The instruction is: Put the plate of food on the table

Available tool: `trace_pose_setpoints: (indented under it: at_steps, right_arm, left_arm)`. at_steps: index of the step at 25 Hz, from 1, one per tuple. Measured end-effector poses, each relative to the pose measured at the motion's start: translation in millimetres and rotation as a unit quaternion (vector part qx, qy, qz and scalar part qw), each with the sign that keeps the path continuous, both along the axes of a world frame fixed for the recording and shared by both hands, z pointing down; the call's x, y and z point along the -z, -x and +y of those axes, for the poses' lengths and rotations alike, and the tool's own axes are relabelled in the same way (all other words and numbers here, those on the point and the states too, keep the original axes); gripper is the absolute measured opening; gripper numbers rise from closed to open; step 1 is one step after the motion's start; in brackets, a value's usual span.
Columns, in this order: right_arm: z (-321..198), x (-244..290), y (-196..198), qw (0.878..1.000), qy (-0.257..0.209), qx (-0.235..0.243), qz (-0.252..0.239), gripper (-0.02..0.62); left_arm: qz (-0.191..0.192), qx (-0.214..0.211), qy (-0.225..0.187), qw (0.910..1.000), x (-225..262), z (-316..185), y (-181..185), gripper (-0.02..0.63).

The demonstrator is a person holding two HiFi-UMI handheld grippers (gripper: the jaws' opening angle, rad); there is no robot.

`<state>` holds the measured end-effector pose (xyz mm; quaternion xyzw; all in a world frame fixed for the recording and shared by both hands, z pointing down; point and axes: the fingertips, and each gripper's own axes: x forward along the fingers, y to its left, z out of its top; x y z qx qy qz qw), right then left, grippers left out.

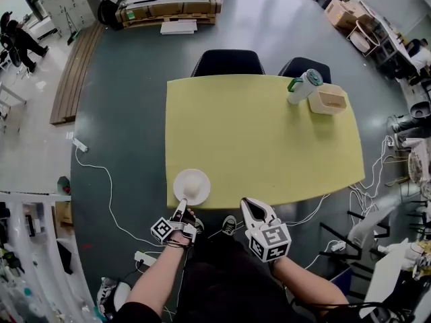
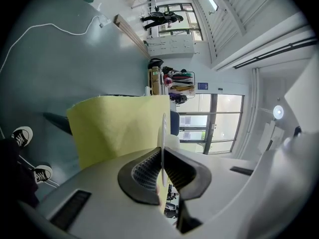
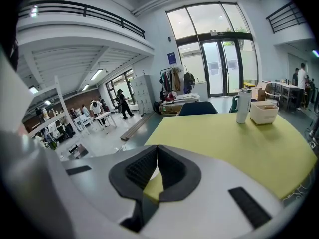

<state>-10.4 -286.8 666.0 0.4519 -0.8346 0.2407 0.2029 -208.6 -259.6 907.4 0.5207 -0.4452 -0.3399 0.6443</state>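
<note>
We have left gripper (image 1: 181, 206) clamped on plate (image 1: 192, 186) rim; plate over 7 o'clock corner of table (image 1: 269, 140); right gripper (image 1: 250, 205) closed, empty; we should level it, lower flat, release well inboard.

Head view looks steeply down on the yellow table (image 1: 262, 140); both gripper views skim across it, seemingly low.

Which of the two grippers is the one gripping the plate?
The left gripper, its jaws closed on the rim of the white plate at the near corner of the yellow table. The right gripper is shut on nothing.
</note>
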Motion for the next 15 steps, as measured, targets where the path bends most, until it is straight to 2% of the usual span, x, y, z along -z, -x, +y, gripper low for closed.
trace_pose_setpoints:
  at_steps: [6,10,15]
  right_arm:
    - [3,-7,-4,1.0,0.007,-0.002,0.001,0.012]
    - [2,-9,-4,1.0,0.009,-0.001,0.001,0.012]
    - [3,-11,-4,1.0,0.012,0.0,0.001,0.012]
  left_arm:
    - [0.013,0.018,0.011,0.9997,-2,-5,-2,0.023]
    - [-0.01,0.014,0.031,0.9994,-9,-5,-1,0.025]
    - [-0.018,0.022,0.053,0.9982,-14,-4,1,0.025]
